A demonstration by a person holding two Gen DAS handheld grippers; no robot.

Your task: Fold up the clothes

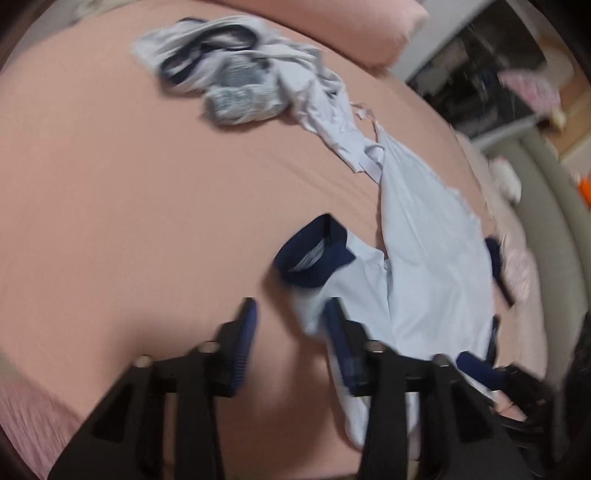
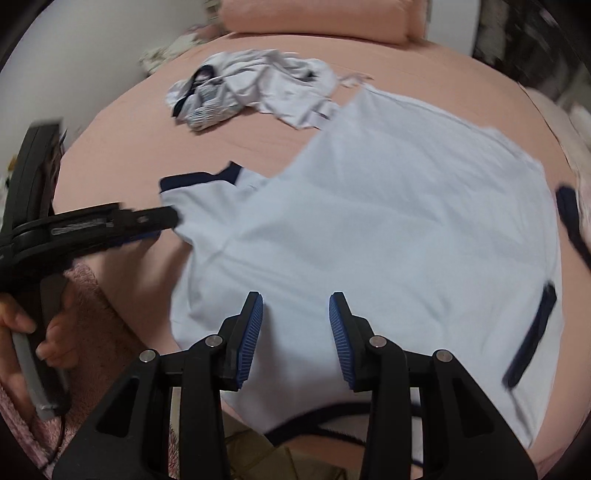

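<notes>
Pink sheeting covers the bed that fills both views, and on it, ahead of our right gripper's fingertips and running under them, lies the pale blue shirt spread mostly flat, with a navy neckband at the near edge. We judge it light, limp and thin: it will sag and drag if lifted by one point, so it wants two holds taken well apart along an edge or at the shoulders, where the seams give some body. Its navy-cuffed sleeve lies out to the left of our right fingers; our left gripper has that sleeve just ahead of its fingertips, with one finger over the cloth and the other over bare sheet. Both pairs of fingers stand spread, pinching nothing. The navy cuff, being thicker, should give a firmer bite than plain cloth. Far beyond both fingertips, a crumpled heap of pale clothes lies unfolded near the pillow.
</notes>
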